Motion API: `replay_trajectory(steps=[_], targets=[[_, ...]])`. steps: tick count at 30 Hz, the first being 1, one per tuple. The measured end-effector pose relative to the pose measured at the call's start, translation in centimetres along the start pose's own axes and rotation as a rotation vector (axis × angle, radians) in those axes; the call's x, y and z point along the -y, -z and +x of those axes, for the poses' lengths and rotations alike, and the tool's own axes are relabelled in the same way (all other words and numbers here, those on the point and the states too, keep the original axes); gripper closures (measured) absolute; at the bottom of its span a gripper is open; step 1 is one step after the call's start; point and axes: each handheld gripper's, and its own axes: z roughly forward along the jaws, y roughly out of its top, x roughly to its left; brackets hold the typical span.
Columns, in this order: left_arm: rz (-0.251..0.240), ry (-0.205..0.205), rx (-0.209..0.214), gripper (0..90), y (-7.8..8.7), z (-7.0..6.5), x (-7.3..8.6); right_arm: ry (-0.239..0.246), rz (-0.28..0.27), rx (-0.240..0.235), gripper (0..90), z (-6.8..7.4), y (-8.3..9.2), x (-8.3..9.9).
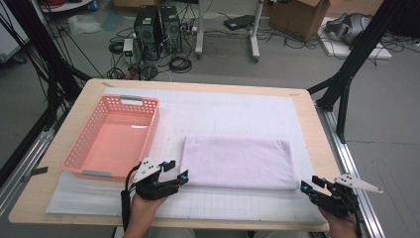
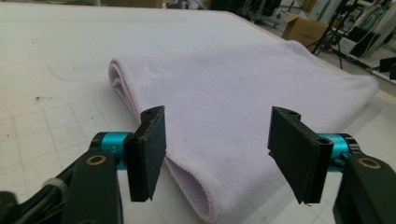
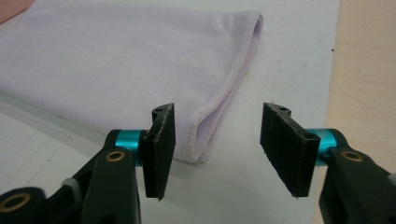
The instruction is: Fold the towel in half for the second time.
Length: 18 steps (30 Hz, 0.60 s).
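A folded lilac towel [image 1: 237,161] lies flat on the white gridded mat in the middle of the table. My left gripper [image 1: 177,170] sits at the towel's near left corner and is open. In the left gripper view the towel [image 2: 224,84] has its folded corner between the two black jaws of the left gripper [image 2: 217,116], and neither pad touches it. My right gripper [image 1: 311,184] is at the near right corner, also open. Seen from the right gripper [image 3: 219,112], the hemmed corner of the towel [image 3: 116,60] lies loose between the jaws, closer to the left pad.
An empty pink plastic basket [image 1: 81,141] stands on the left of the mat, just beyond my left gripper. The white mat [image 1: 223,106] covers most of the wooden table [image 1: 324,163]. Black frame posts flank the table, with computers and cables on the floor behind.
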Motion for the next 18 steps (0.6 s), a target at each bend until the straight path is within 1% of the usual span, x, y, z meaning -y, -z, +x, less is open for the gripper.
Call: replay_trajectory(steps=[3, 4, 5, 6, 7, 9, 13, 15, 17, 18], targets=[[-0.027, -0.003, 0.0, 29.1, -0.05, 0.1, -0.25, 0.019, -0.008, 0.006, 36.3, 0.14, 0.07, -0.01], [-0.038, -0.003, -0.01, 27.4, -0.06, 0.08, -0.35, 0.032, -0.008, 0.016, 32.9, 0.19, 0.1, -0.03], [-0.048, -0.006, -0.024, 23.7, -0.07, 0.05, -0.43, 0.041, -0.012, 0.021, 31.5, 0.26, 0.1, -0.05], [-0.052, -0.01, -0.032, 19.1, -0.05, 0.06, -0.5, 0.041, -0.013, 0.023, 30.1, 0.37, 0.17, -0.07], [-0.055, -0.012, -0.031, 17.9, -0.02, 0.08, -0.51, 0.049, -0.02, 0.024, 28.4, 0.42, 0.2, -0.1], [-0.056, -0.014, -0.029, 18.1, -0.02, 0.1, -0.49, 0.065, -0.034, 0.034, 25.1, 0.45, 0.23, -0.14], [-0.049, -0.021, -0.025, 18.4, 0.01, 0.1, -0.45, 0.068, -0.057, 0.045, 21.6, 0.46, 0.34, -0.23], [-0.053, -0.025, -0.026, 18.4, 0.08, 0.1, -0.47, 0.071, -0.056, 0.043, 21.4, 0.46, 0.28, -0.23], [-0.057, -0.019, -0.024, 18.4, 0.14, 0.07, -0.48, 0.081, -0.053, 0.043, 21.4, 0.48, 0.22, -0.22], [-0.058, -0.019, -0.026, 18.4, 0.16, 0.05, -0.48, 0.076, -0.052, 0.04, 21.4, 0.56, 0.22, -0.22]])
